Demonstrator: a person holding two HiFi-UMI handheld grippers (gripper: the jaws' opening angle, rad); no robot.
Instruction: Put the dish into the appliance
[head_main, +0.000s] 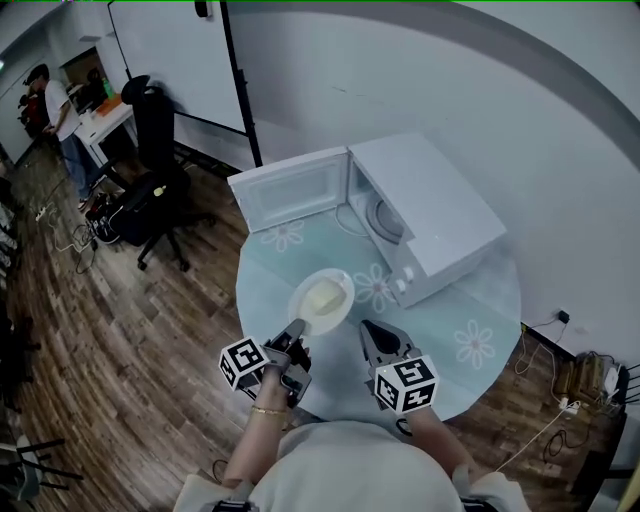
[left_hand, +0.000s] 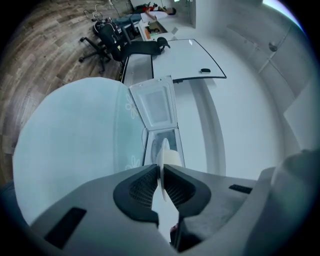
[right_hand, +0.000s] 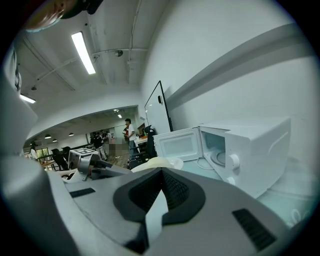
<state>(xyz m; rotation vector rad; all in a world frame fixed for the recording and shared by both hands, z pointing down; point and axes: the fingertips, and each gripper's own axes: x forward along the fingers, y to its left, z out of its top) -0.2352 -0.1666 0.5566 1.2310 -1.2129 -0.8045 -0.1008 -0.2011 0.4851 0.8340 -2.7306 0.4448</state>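
A white plate (head_main: 322, 301) with a pale yellow lump of food (head_main: 322, 295) hangs just above the round table. My left gripper (head_main: 297, 329) is shut on its near left rim. In the left gripper view the plate (left_hand: 162, 165) shows edge-on, pinched between the pads of the left gripper (left_hand: 161, 181), with the food (left_hand: 172, 157) on its right face. The white microwave (head_main: 430, 215) stands at the table's back with its door (head_main: 290, 190) swung open to the left and its cavity (left_hand: 161, 140) straight ahead. My right gripper (head_main: 368, 331) is shut and empty, just right of the plate (right_hand: 161, 163).
The table (head_main: 470, 350) wears a pale blue cloth with flower prints. A white wall runs behind the microwave (right_hand: 250, 147). Black office chairs (head_main: 150, 190) and a whiteboard stand on the wooden floor at the left. People stand at a desk far off at the upper left.
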